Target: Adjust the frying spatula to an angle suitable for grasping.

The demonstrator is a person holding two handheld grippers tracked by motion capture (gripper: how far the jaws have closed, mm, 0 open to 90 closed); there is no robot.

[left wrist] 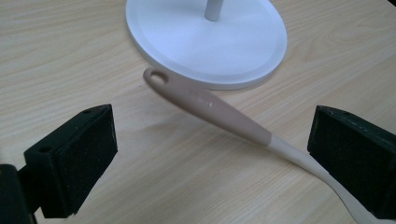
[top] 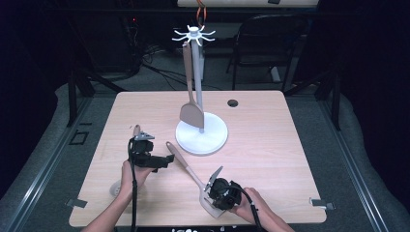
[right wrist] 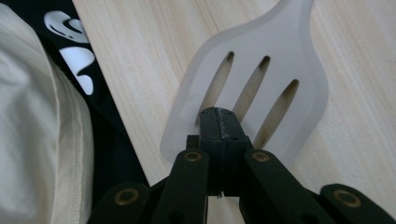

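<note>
Utensil stand sits mid-table in the high view, white round base, upright pole, hook crown on top; one tan solid spatula hangs from a hook, blade down against the pole just above the base; slotted spatula lies on the wooden table in front of the stand, tan handle end near the base, pale blade toward the person's edge; left gripper just left of its handle; right gripper at the blade end; a second tan handle tip pokes out behind the left gripper.

Left gripper view: slotted spatula handle tan with a hanging hole at the tip, fading to cream lower down; it runs diagonally between the two black pads, which stand wide apart, touching neither, though the cream part passes close by the right-hand pad; stand base just beyond the tip.

Right gripper view: pale translucent blade with three long slots, flat on the wood; right gripper fingertips pressed together, resting over the blade's near part between the slots; cannot tell whether they pinch the blade.
</note>
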